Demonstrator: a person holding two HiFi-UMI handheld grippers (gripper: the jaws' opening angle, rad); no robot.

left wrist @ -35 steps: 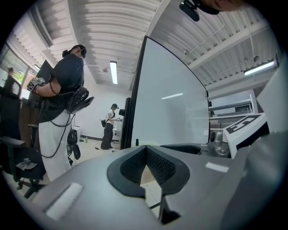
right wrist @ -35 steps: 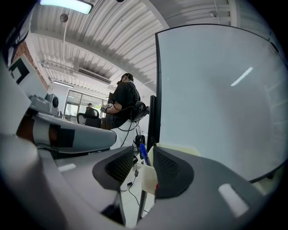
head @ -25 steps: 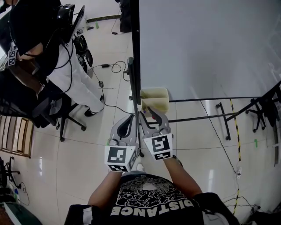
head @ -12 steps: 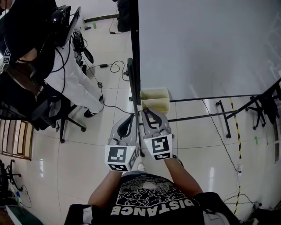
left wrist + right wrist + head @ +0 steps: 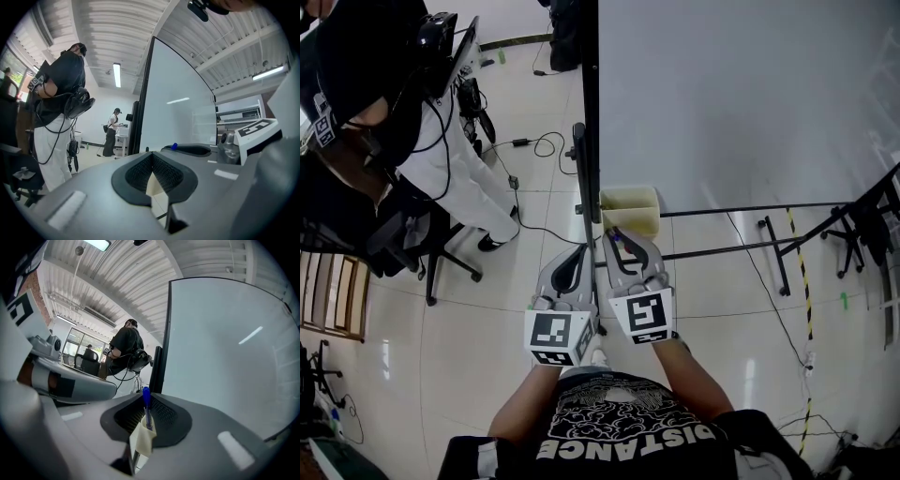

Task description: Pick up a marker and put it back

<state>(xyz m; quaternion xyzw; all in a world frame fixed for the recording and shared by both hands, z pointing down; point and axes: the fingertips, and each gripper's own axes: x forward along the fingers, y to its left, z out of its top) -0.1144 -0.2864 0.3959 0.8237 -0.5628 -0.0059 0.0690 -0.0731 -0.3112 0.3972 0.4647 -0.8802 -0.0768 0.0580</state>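
Note:
A blue marker (image 5: 146, 405) stands upright between the pads of my right gripper (image 5: 145, 398), which is shut on it; its blue cap pokes out past the fingertips. From the head view the right gripper (image 5: 618, 236) points at the yellowish tray (image 5: 630, 211) below the whiteboard (image 5: 741, 94), with the marker's tip (image 5: 616, 238) just showing. My left gripper (image 5: 578, 251) is beside it on the left, jaws together with nothing between them. In the left gripper view its jaws (image 5: 151, 155) meet at the tips, and the marker's cap (image 5: 174, 146) shows to the right.
The whiteboard's dark frame (image 5: 590, 112) and its stand legs (image 5: 769, 248) are just ahead. A person in a black top and white trousers (image 5: 441, 159) stands at the left by an office chair (image 5: 422, 248). Cables (image 5: 539, 145) lie on the tiled floor.
The right gripper's jaws have closed from wide apart onto the blue marker. Both grippers stay in about the same place before the tray.

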